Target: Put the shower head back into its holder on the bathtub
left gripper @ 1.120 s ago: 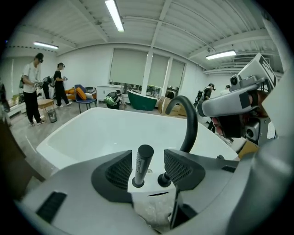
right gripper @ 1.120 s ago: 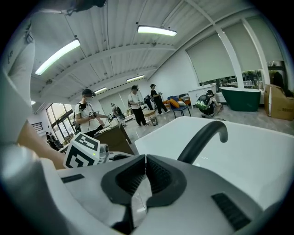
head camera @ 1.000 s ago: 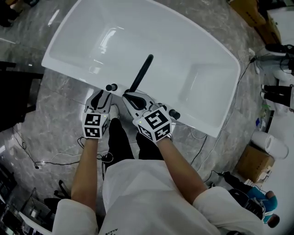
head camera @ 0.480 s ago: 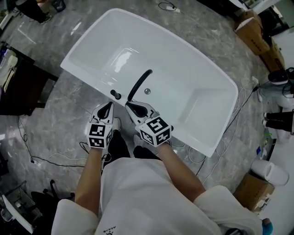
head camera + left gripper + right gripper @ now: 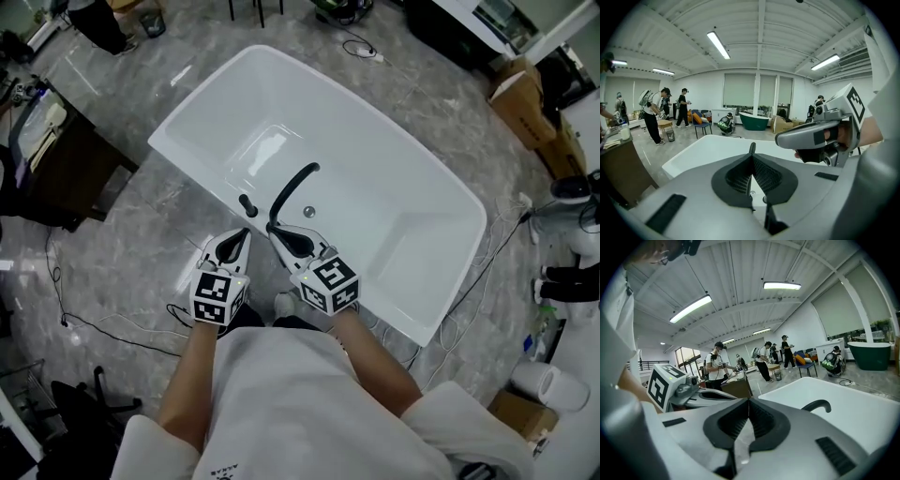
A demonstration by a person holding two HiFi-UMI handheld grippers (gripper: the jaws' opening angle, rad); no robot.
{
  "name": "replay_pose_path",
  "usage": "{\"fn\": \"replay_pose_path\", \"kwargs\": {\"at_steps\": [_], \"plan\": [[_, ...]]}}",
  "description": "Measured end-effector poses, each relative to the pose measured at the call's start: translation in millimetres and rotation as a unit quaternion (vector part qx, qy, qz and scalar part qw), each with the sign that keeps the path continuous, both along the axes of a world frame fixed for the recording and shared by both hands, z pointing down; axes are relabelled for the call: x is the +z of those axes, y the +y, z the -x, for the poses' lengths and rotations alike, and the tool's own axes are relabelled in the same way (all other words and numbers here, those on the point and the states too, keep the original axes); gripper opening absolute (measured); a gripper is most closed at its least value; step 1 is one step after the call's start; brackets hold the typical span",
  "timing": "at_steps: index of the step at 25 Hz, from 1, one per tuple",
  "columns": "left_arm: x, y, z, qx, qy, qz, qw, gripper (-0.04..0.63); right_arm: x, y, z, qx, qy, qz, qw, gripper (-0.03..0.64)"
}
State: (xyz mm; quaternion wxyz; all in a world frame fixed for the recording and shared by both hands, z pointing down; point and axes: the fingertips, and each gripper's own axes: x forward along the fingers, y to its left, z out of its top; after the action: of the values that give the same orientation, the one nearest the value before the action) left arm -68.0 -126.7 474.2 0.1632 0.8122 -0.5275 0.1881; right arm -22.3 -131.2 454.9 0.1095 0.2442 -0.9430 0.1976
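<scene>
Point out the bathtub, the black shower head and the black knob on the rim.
bathtub (image 5: 436, 248): head view, bare inner wall at its right end.
black shower head (image 5: 282, 196): head view, middle of its curved stem.
black knob (image 5: 247, 204): head view, its top.

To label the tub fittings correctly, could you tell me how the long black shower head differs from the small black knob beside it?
The shower head is long and slender; the knob is short and stubby. The shower head arcs out over the basin; the knob sits on the rim. Both are black and stand at the near rim of the white bathtub.
</scene>
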Motion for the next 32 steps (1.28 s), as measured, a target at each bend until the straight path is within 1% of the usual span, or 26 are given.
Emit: {"fn": "replay_pose_path", "kwargs": {"at_steps": [4, 8, 14, 17, 20, 25, 32], "plan": [[-15, -2, 8, -0.005, 0.018, -0.015, 0.9997, 0.012, -17, -5, 1, 0.006, 0.0, -0.023, 1.0, 0.017], [-28, -5, 17, 0.01, 0.031, -0.017, 0.9993, 0.011, -38, -13, -1, 0.024, -0.001, -0.049, 0.999, 0.017], [-79, -5, 37, 0.026, 0.068, -0.066, 0.9952, 0.012, -79, -12, -3, 0.058, -0.012, -0.08, 0.995, 0.018], [-101, -5, 49, 0.036, 0.067, -0.085, 0.9934, 0.012, -99, -10, 1, 0.078, -0.023, -0.092, 0.992, 0.017], [-114, -6, 60, 0.035, 0.067, -0.099, 0.9922, 0.012, -109, -8, 2, 0.094, -0.029, -0.098, 0.99, 0.017], [-124, -10, 71, 0.041, 0.063, -0.11, 0.9911, 0.012, -117, -10, -7, 0.122, -0.03, -0.1, 0.987, 0.017], [-132, -14, 80, 0.045, 0.058, -0.127, 0.9892, 0.012, -124, -8, -4, 0.138, -0.027, -0.111, 0.984, 0.017]]}}
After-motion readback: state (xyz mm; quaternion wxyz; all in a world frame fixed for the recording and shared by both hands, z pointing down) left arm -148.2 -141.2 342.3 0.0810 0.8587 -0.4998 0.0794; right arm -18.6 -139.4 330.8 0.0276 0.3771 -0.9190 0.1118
